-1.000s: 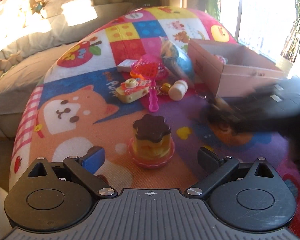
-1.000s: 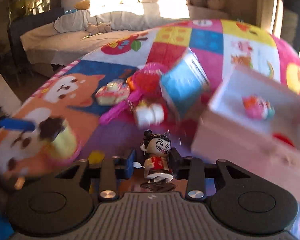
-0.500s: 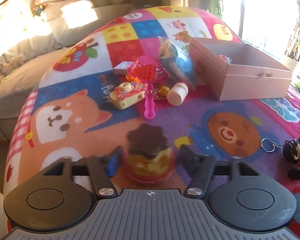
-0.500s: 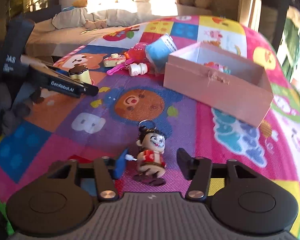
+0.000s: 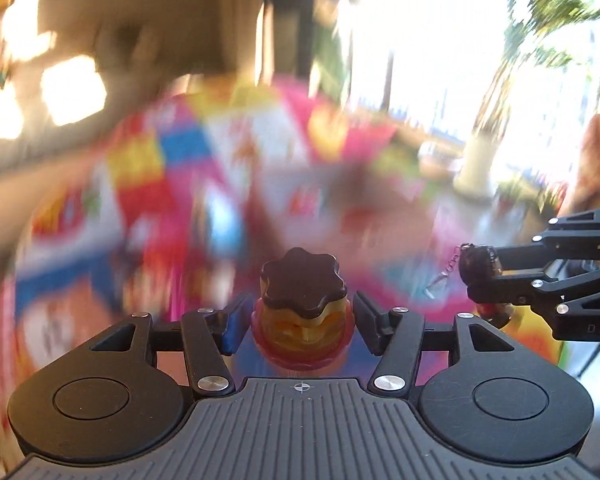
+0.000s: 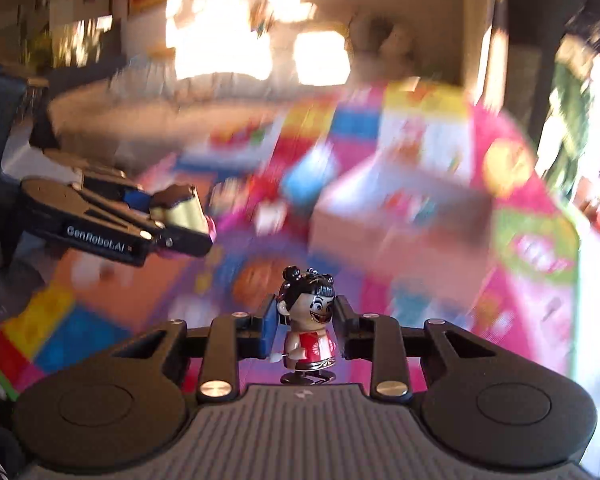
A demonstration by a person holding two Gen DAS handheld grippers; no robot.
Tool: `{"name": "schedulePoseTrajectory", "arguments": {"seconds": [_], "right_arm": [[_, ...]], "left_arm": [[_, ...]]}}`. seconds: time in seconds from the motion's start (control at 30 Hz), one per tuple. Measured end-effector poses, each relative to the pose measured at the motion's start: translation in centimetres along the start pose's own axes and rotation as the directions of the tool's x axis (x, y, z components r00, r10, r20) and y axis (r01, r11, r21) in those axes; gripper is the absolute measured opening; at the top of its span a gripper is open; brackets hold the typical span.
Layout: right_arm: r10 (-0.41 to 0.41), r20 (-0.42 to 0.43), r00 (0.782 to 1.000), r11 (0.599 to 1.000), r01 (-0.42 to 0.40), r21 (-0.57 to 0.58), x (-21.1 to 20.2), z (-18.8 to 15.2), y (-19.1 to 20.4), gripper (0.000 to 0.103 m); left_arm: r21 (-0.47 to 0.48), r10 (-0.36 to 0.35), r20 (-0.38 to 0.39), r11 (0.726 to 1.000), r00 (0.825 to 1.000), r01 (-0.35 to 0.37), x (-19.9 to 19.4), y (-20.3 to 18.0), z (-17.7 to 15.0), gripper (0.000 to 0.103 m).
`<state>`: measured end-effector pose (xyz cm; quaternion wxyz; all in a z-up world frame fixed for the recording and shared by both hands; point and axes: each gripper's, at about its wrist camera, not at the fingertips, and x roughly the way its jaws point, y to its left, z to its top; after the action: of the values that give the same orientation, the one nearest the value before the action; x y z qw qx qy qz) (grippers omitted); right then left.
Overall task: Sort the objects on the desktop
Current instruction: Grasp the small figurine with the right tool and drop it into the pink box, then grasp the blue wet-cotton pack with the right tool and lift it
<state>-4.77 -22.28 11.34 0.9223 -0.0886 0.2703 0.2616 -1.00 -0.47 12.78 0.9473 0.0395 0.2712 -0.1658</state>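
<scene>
My left gripper [image 5: 300, 320] is shut on the toy pudding [image 5: 303, 312], yellow with a dark brown scalloped top and a pink base, and holds it above the mat. My right gripper [image 6: 305, 320] is shut on the doll figurine [image 6: 308, 320], black hair buns, red dress, keyring on top. The right gripper with the doll [image 5: 480, 268] shows at the right of the left wrist view. The left gripper with the pudding [image 6: 180, 210] shows at the left of the right wrist view. The pink cardboard box [image 6: 400, 216] is blurred, ahead of the right gripper.
The colourful play mat [image 6: 532, 248] is smeared by motion blur in both views. Blurred toys, among them something blue [image 6: 308, 176] and something white [image 6: 272, 216], lie left of the box. A sofa [image 6: 140, 108] stands behind the mat, bright windows to the right.
Both grippers closed on their objects, the left on the pudding and the right on the doll, and both have lifted off the mat. Both views are now blurred by fast motion.
</scene>
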Motion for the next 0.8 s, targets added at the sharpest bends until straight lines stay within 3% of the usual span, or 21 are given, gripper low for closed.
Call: {"name": "schedulePoseTrajectory", "arguments": {"seconds": [0.1,0.23,0.33,0.4,0.47,0.53,0.7,0.8], "right_arm": [[-0.049,0.114,0.992,0.999,0.048,0.014,-2.2,3.2,-2.2,0.029],[-0.128,0.182,0.975,0.992,0.122,0.041,-1.3,6.6,-5.0,0.029],[-0.155,0.187,0.970,0.986,0.140,0.095,1.4,9.1,-7.4,0.029],[-0.153,0.173,0.973,0.982,0.130,0.136,3.5,10.2,-9.2,0.030],[-0.174,0.146,0.974,0.975,0.149,0.166,5.4,10.3,-10.7,0.039],[-0.218,0.124,0.968,0.966,0.196,0.171,6.6,9.3,-11.7,0.046],[-0.264,0.014,0.964,0.935,0.253,0.249,9.1,3.7,-13.8,0.051],[-0.235,0.022,0.972,0.944,0.223,0.241,9.6,2.8,-12.7,0.051]], "left_arm": [[0.056,0.011,0.099,0.998,0.995,-0.016,0.5,-1.2,3.8,0.061],[0.084,-0.008,0.145,0.996,0.989,-0.004,4.4,-2.1,7.2,0.061],[0.041,-0.045,0.104,0.998,0.994,0.041,9.1,-1.7,9.7,0.063],[-0.006,-0.021,0.077,1.000,0.997,0.021,11.1,-0.6,10.0,0.071],[-0.041,-0.001,0.072,0.999,0.997,0.004,11.3,1.3,9.0,0.086],[-0.047,0.029,0.064,0.999,0.998,-0.026,10.8,3.1,7.0,0.094],[-0.026,0.135,0.004,0.991,0.991,-0.135,9.7,7.2,0.8,0.095],[-0.079,0.169,-0.052,0.982,0.984,-0.173,9.7,9.0,-2.2,0.096]]}}
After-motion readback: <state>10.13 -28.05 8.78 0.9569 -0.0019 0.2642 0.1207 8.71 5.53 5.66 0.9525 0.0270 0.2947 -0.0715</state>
